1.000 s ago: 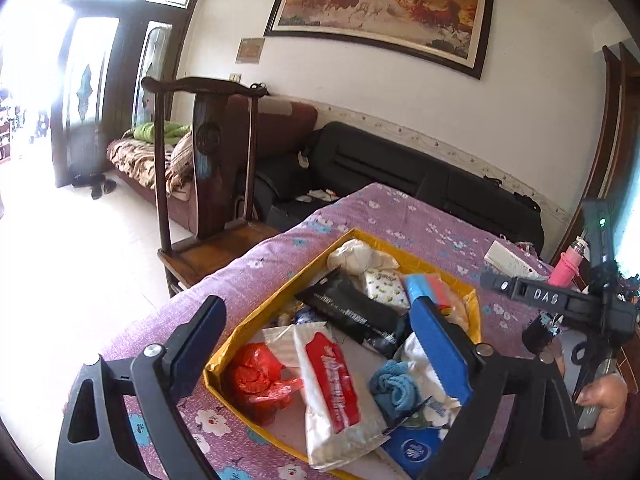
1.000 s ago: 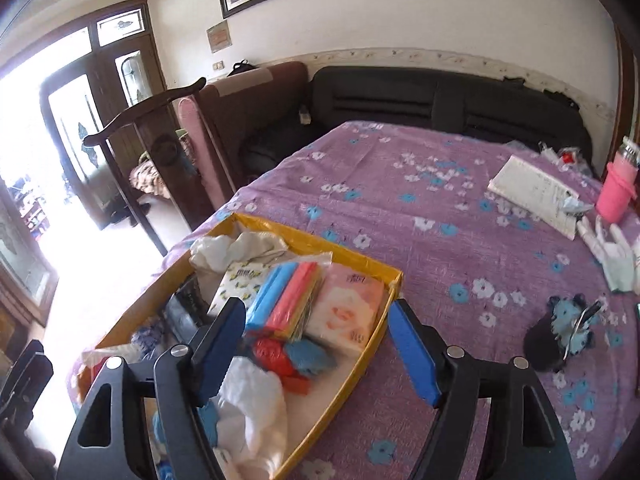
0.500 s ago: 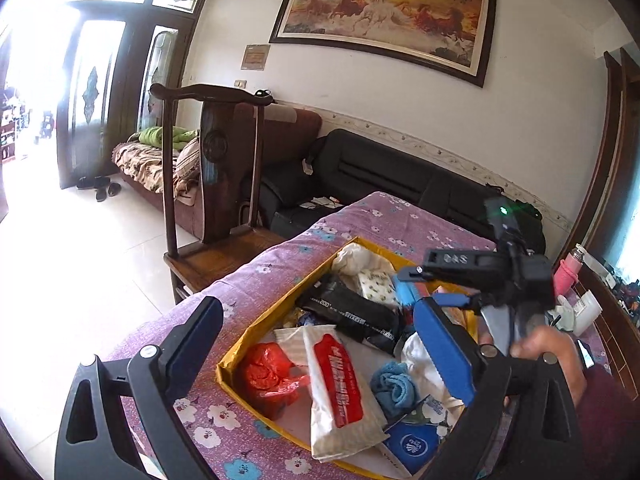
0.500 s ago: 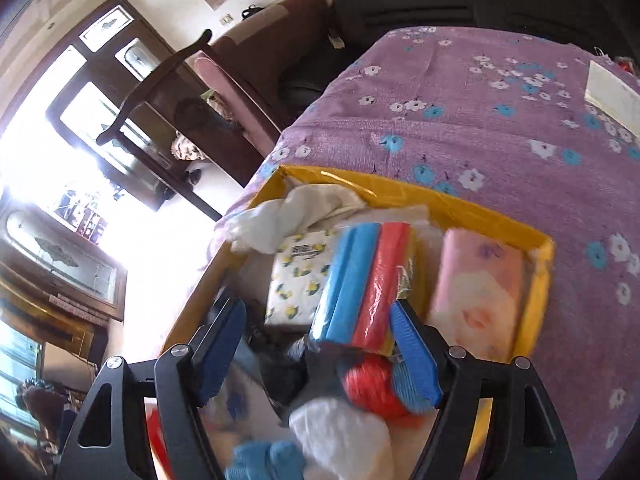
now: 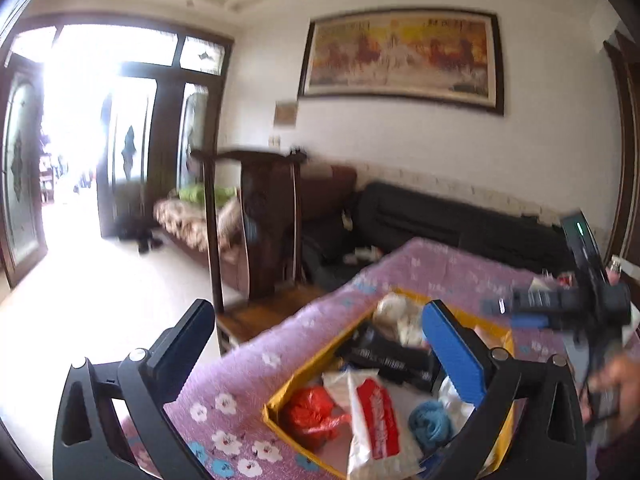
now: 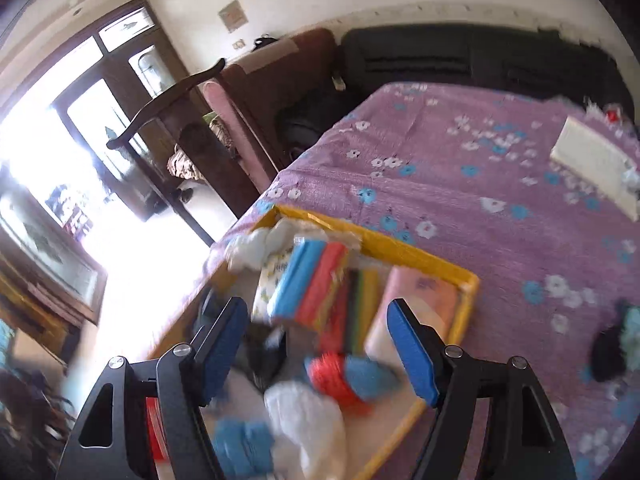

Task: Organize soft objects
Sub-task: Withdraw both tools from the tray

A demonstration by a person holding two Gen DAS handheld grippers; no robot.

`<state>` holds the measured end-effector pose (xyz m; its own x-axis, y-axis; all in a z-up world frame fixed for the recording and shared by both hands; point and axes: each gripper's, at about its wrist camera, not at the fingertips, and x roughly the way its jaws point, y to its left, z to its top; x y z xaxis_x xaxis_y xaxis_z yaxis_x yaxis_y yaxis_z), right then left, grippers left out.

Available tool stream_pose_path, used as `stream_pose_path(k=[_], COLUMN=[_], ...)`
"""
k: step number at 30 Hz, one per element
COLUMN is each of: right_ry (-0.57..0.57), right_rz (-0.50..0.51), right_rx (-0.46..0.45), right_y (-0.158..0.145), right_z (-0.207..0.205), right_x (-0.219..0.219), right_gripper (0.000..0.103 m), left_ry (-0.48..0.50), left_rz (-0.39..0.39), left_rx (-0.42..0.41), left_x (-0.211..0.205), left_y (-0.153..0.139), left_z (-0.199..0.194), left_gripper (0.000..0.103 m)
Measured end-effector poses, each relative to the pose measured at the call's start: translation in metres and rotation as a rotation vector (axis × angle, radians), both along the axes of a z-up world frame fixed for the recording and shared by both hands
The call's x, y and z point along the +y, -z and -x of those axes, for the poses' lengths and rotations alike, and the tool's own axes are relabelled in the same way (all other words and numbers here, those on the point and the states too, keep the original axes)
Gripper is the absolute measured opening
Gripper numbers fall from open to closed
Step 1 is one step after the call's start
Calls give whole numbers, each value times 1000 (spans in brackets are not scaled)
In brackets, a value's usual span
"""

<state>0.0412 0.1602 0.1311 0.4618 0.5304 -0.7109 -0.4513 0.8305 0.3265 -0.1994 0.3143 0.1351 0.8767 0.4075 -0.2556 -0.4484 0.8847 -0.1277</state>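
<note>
A yellow tray on the purple flowered tablecloth holds soft things: a red bag, a red-and-white wipes pack, a blue cloth and a black pack. My left gripper hovers at the tray's near corner, its jaws opening with nothing between them. My right gripper hangs over the tray, tilted down above a striped blue, red and yellow cloth pack. Its jaws close slightly without touching anything. A pink tissue pack lies at the tray's right corner.
A dark wooden chair stands at the table's left edge, with a black sofa behind. A white notebook and a black-and-pale-blue object lie on the cloth to the right of the tray.
My left gripper has lifted and tipped upward, so the tray sits lower in its view, and its jaws have spread. My right gripper has swung over the tray.
</note>
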Motion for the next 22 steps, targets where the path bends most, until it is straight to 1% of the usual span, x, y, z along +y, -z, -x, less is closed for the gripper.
stream_pose_path(k=[1, 2, 3, 6, 8, 9, 11, 14, 17, 22], right_ry=[-14, -23, -32, -46, -45, -47, -54, -65, -71, -50], right_rz=[2, 6, 15, 32, 54, 62, 80, 110, 120, 118], right_rx=[-24, -40, -56, -88, -95, -95, -103, -131, -154, -183], right_y=[-3, -4, -3, 7, 16, 20, 25, 26, 25, 19], right_z=[18, 32, 48, 88, 108, 115, 126, 145, 156, 165], right_x=[-7, -13, -19, -34, -42, -45, -49, -58, -63, -76], right_gripper=[77, 77, 78, 78, 78, 78, 78, 78, 78, 80], left_ry=[-2, 4, 25, 150, 147, 140, 113, 99, 101, 111], left_rz=[0, 10, 22, 42, 36, 22, -35, -81, -94, -117], left_rx=[-22, -22, -1, 158, 195, 207, 244, 258, 258, 292], left_x=[-6, -10, -14, -30, -41, -47, -62, -78, -87, -103], left_y=[-3, -4, -3, 8, 15, 17, 19, 17, 12, 11], left_z=[6, 6, 3, -21, -27, -28, -30, -28, -23, -23], left_gripper=[103, 103, 103, 103, 103, 103, 103, 103, 103, 103])
